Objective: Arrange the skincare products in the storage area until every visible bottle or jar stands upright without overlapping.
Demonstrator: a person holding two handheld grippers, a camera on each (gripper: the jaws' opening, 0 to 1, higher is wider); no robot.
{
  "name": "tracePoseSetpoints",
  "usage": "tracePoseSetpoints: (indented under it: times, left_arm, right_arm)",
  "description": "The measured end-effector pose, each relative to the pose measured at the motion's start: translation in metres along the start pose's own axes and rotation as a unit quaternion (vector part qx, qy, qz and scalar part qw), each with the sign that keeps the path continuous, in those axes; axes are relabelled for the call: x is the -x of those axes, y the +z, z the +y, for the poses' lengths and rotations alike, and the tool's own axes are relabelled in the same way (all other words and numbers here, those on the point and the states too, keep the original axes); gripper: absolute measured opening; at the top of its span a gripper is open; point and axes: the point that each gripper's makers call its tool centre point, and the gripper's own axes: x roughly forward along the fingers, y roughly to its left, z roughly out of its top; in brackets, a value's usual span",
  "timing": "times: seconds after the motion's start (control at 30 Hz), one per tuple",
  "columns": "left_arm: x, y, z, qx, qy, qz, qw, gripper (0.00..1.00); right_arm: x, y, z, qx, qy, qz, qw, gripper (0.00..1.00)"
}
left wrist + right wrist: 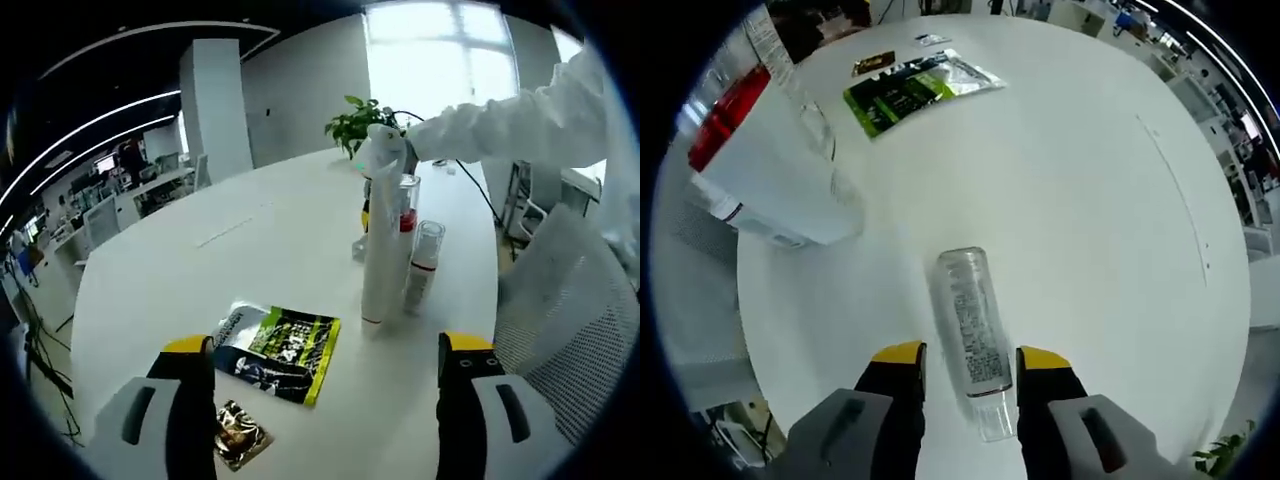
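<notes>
Beside the tall white bottle (383, 235), which stands upright mid-table, a smaller clear bottle with a red band (424, 262) stands just to its right and another clear one (406, 196) sits behind it; so that cluster already looks sorted, upright and not overlapping as far as I can tell; the right gripper (970, 365) is over by the far side of the tall bottle in the left gripper view, and its own camera shows why: a clear bottle (973, 335) lies flat on the table (1070, 170) between its yellow-tipped jaws, which sit part open either side of it, close but I can't say they're pinching it yet; my guess is it's lined up to grab that one and stand it up; the left gripper (328, 360) hangs wide open with nothing in it, well back from the tall bottle, above a green packet (280, 352) and a small gold sachet (238, 432); plenty of bare table left of the tall bottle; the near edge and a mesh chair (565, 320) are close on its right, so I'd set it down leftward.
</notes>
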Motion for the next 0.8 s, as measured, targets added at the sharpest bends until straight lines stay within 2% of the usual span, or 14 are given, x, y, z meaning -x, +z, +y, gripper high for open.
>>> tracePoseSetpoints:
  times: [0.1,0.2,0.37,0.47,0.6,0.67,0.77,0.8]
  left_arm:
    - [0.006,0.002,-0.003,0.007,-0.004,-0.006,0.9999,0.92]
    - [0.011,0.001,-0.004,0.006,0.005,-0.001,1.0000,0.99]
    - [0.023,-0.006,-0.009,0.014,0.009,-0.005,0.9998,0.99]
    - [0.023,-0.006,-0.008,0.026,0.018,-0.013,0.9994,0.99]
    - [0.022,-0.015,-0.003,0.039,0.036,-0.011,0.9985,0.99]
    - [0.021,-0.018,-0.002,0.056,0.040,-0.016,0.9975,0.99]
    - [0.019,-0.020,-0.003,0.057,0.043,-0.017,0.9973,0.98]
    - [0.030,-0.025,-0.007,0.055,0.041,-0.017,0.9975,0.98]
  right_arm:
    - [-0.001,-0.002,-0.003,0.000,0.001,0.004,1.0000,0.27]
    - [-0.003,-0.004,-0.003,-0.002,0.005,0.007,1.0000,0.26]
    - [-0.003,-0.003,-0.002,-0.009,0.017,0.008,0.9998,0.25]
    - [-0.003,-0.003,0.002,-0.010,0.026,0.012,0.9996,0.24]
    - [-0.005,-0.002,0.002,-0.015,0.043,0.013,0.9989,0.23]
    - [-0.005,-0.002,-0.001,-0.013,0.044,0.012,0.9989,0.23]
    - [-0.005,-0.002,0.002,-0.015,0.043,0.013,0.9989,0.22]
    - [-0.005,-0.002,0.002,-0.013,0.043,0.013,0.9989,0.23]
